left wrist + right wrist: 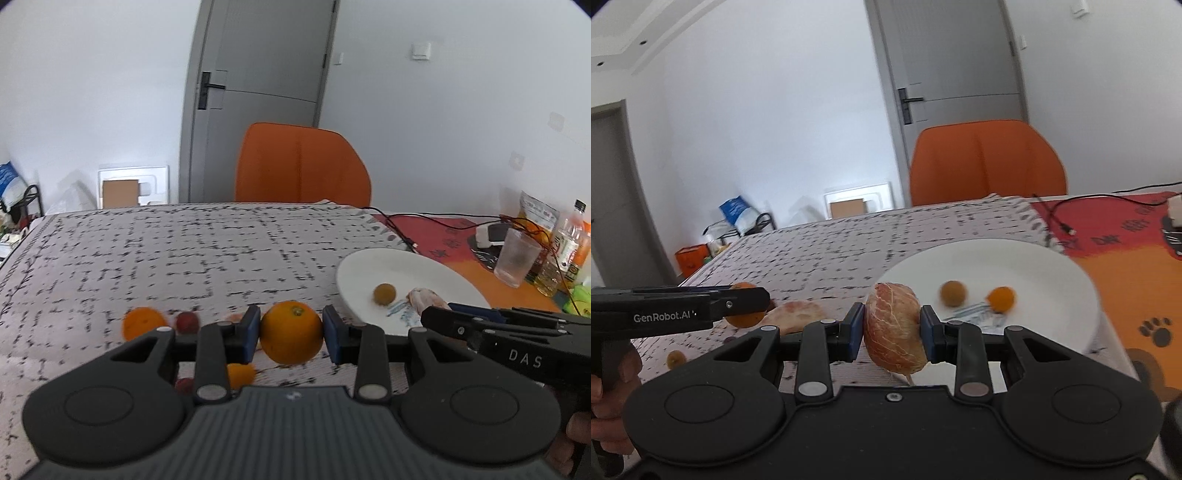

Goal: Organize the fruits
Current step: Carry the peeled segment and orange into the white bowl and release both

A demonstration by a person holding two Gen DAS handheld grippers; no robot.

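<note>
My left gripper [291, 330] is shut on a round orange [291, 332], held above the patterned tablecloth. My right gripper [892, 328] is shut on a peeled pinkish citrus segment [894, 328] at the near edge of the white plate [1052, 266]. On the plate lie a small brown fruit [953, 293] and a small orange fruit [1001, 299]. In the left wrist view the plate [399, 266] lies to the right, with the right gripper [428, 317] over its rim. Loose on the cloth are another orange [142, 323], a small red fruit [186, 321] and a second peeled segment [796, 315].
An orange chair [301, 166] stands behind the table's far edge. A glass [517, 254], bottles [561, 251] and a black cable [424, 218] sit on the colourful mat [1126, 240] at the right. A small orange piece [240, 374] lies under my left gripper.
</note>
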